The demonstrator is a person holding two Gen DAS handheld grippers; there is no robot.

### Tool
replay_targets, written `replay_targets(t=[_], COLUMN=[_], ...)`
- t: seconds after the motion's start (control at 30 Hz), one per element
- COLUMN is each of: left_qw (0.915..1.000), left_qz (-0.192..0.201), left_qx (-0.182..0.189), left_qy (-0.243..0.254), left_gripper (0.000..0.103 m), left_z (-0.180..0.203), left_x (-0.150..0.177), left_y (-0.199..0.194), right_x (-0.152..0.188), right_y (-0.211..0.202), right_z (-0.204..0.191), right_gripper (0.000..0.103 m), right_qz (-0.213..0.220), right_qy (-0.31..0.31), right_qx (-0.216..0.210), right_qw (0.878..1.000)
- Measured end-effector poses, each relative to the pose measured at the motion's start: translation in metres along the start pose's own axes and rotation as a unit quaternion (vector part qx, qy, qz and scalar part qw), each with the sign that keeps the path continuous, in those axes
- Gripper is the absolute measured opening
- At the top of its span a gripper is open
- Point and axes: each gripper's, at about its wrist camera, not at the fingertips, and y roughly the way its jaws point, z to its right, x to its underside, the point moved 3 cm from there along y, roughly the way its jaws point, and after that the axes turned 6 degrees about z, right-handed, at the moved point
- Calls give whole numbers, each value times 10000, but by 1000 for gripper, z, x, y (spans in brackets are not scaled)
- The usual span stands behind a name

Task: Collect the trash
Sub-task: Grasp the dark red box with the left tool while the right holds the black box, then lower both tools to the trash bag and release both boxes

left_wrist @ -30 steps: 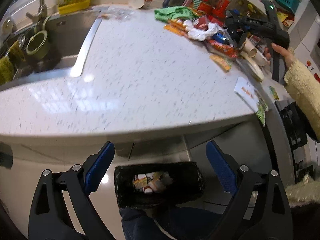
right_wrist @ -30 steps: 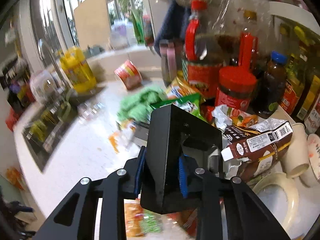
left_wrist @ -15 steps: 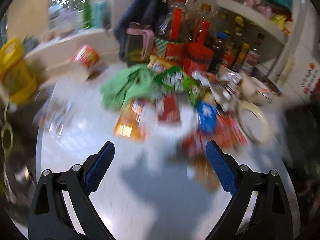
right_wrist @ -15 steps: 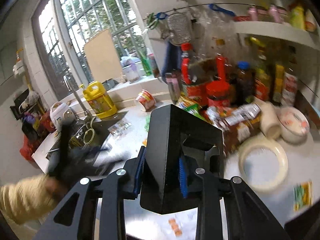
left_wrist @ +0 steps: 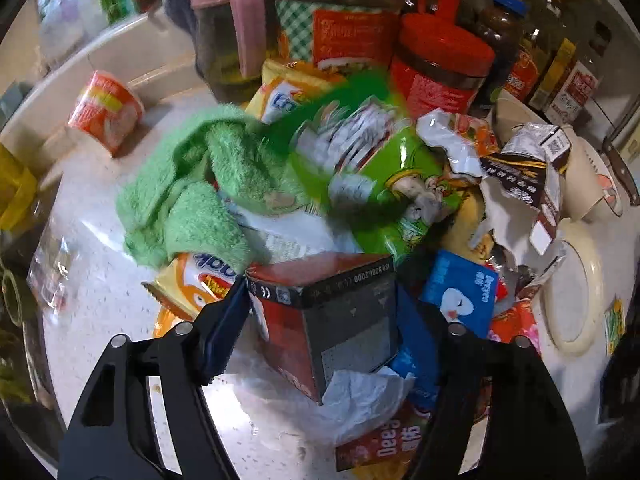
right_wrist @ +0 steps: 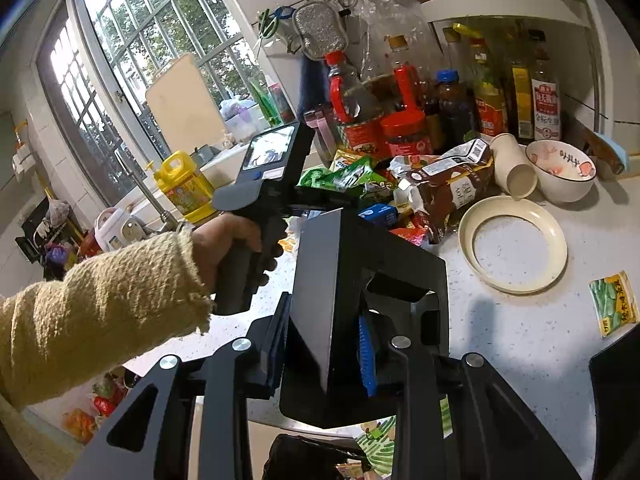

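Your left gripper [left_wrist: 320, 316] has just been closing around the red and grey carton [left_wrist: 328, 312] at the near edge of the trash pile; the far-left pad touches its corner, but the right pad's contact is hidden, so I cannot tell whether it is gripped yet. Next, finish the squeeze squarely, lift clear of the tissue [left_wrist: 360, 400] and wrappers, and carry it to the bin.

Your right gripper [right_wrist: 324, 344] is clamped on a black folded piece [right_wrist: 360, 300], near the counter's front edge.

The black-lined bin [right_wrist: 304, 456] below holds some wrappers. The white bowl [right_wrist: 560, 168], far right, and the tipped paper cup [right_wrist: 512, 164] look empty.
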Motion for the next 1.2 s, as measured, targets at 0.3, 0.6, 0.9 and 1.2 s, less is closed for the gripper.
replay_targets(t=[0.3,0.6,0.9,1.2], left_qw=[9948,9747,9860,9803], left_qz=[941,2037,950,-1065], left_qx=[354,914,1367,1621], left_qy=[171,-81,-25,375], left_gripper=[66,66,66,66], left_z=[-15,-69,-87,-59], left_x=[13,66,229,378], left_y=[-84,-214,-242,-157], right_x=[-12,-15,50,189], right_y=[5,6,-8,15], right_z=[-13,-40,-79,-84], right_gripper=[30,30,30,31], right_qz=[84,57,-935,-2602], right_qy=[-162,-391,-605,-81], right_qx=[-238,-541,-874,-795], right_qw=[9996,9977,9899,9622])
